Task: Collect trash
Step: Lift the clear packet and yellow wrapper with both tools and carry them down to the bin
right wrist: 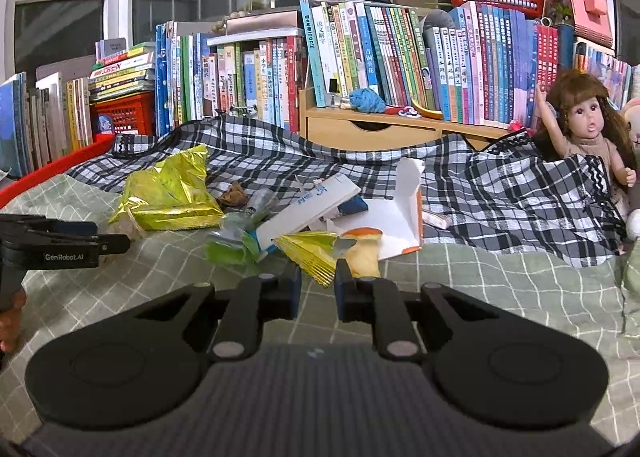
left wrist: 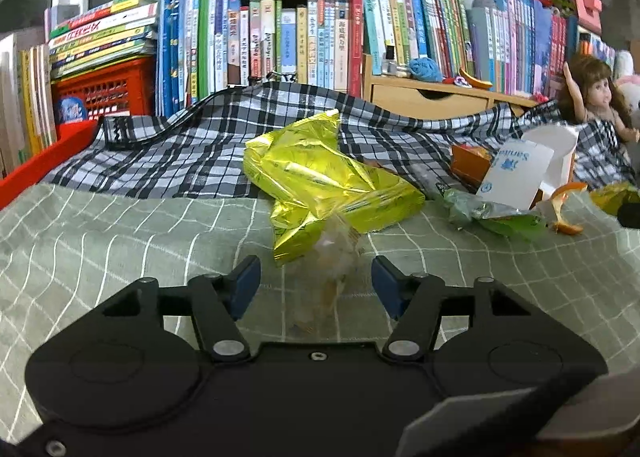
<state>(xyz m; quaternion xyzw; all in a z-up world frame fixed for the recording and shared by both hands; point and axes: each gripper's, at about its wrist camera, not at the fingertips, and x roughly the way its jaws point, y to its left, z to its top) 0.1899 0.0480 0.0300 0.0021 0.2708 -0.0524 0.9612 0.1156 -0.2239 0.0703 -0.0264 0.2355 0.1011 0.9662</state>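
Observation:
Trash lies on a green checked cloth (left wrist: 120,241). My left gripper (left wrist: 316,283) is open, and a crumpled clear wrapper (left wrist: 336,253) sits between its fingertips, untouched by either pad. Just beyond lies a yellow foil bag (left wrist: 320,185). My right gripper (right wrist: 318,289) has its jaws narrowed to a small gap. The corner of a folded yellow wrapper (right wrist: 308,249) reaches its fingertips without being clamped. In the right wrist view the left gripper (right wrist: 116,243) enters from the left, beside the foil bag (right wrist: 168,197).
A white carton with blue print (right wrist: 312,201), a torn white and orange box (right wrist: 400,213), a green wrapper (right wrist: 232,237) and orange peel (left wrist: 564,209) form a pile. A plaid cloth (right wrist: 500,193), book rows (right wrist: 400,57), a doll (right wrist: 588,137) and a red tray edge (left wrist: 40,165) surround it.

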